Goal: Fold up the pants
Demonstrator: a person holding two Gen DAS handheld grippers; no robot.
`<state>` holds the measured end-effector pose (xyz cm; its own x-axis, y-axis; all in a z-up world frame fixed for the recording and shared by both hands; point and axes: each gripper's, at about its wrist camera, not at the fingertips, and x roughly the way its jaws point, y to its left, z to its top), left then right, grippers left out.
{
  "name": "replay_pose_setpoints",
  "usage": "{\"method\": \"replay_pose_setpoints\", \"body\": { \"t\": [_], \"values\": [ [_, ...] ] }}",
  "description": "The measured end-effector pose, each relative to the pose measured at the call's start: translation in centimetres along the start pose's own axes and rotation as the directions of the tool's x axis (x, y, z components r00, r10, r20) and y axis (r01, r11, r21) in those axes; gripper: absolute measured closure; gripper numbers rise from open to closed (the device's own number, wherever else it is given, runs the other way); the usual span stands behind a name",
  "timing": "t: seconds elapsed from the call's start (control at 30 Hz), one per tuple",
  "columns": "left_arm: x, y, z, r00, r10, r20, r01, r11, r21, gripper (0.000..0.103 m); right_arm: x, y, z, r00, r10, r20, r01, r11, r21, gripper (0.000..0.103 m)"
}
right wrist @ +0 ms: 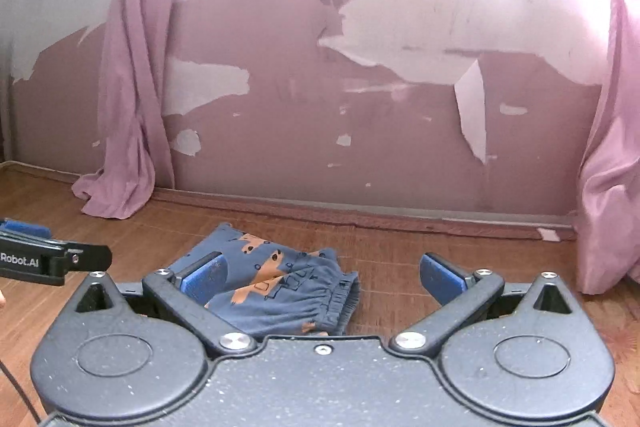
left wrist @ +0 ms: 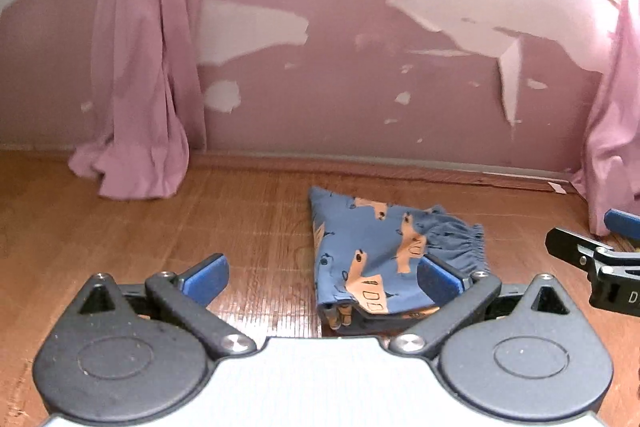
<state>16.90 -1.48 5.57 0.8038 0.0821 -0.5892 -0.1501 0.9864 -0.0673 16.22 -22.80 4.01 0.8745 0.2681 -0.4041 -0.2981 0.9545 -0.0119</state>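
Claws first: my left gripper (left wrist: 322, 277) has both blue pads spread wide, nothing between them, hovering low over the wood floor (left wrist: 160, 227). Its right pad (left wrist: 438, 277) overlaps the near right edge of the pants (left wrist: 372, 251) in the left wrist view; contact or just in front, can't tell. My right gripper (right wrist: 322, 277) is spread the same way, empty. Its left pad (right wrist: 206, 277) sits in front of the left part of the pants (right wrist: 280, 283), its right pad over bare floor (right wrist: 400, 259), apart from the cloth.

Pants lie folded on the floor, a compact blue bundle with orange-tan animal print. Gathered waistband on the bundle's right side in both views. A folded edge with stacked layers faces my left claw, at the near left corner of the bundle. A pointed corner of cloth reaches away toward the wall.

From the left wrist view, my right gripper (left wrist: 592, 259) shows at the right edge, to the right of the pants. From the right wrist view, my left gripper (right wrist: 48, 259) shows at the left edge, lettering "Robot.AI" on its side.

Farther back: brown baseboard (left wrist: 400, 167), then pink wall (left wrist: 320, 87) with large peeled patches showing white. Pink curtain (left wrist: 140, 67) hangs at left, bunched on the floor; a second curtain (left wrist: 616, 127) at right. Bright window glare up top in the right wrist view.
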Motion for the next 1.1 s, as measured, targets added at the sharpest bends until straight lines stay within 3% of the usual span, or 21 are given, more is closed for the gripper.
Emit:
{"method": "replay_pose_setpoints", "body": {
  "t": [0.2,0.5,0.77,1.1],
  "values": [
    [-3.0,-1.7,-1.8,0.999,-0.004,0.048,0.0,0.997,0.081,0.0,-4.2,0.3,-1.5,1.0,-0.017,0.017,0.017,1.0,0.022,0.001],
    [-5.0,-2.2,-4.3,0.997,-0.047,0.053,0.041,0.993,0.11,0.0,-8.0,0.2,-4.8,0.999,-0.05,0.008,0.05,0.998,0.041,0.001],
    [-5.2,-2.2,-5.7,0.999,-0.02,0.03,0.016,0.993,0.117,0.0,-8.1,-0.8,-6.3,0.998,-0.068,-0.005,0.068,0.992,0.102,0.001],
    [-5.0,-1.7,-6.0,1.0,-0.008,0.012,0.007,0.995,0.104,0.0,-7.6,-0.6,-6.9,0.997,-0.072,-0.03,0.074,0.993,0.092,0.001]
  ]
}}
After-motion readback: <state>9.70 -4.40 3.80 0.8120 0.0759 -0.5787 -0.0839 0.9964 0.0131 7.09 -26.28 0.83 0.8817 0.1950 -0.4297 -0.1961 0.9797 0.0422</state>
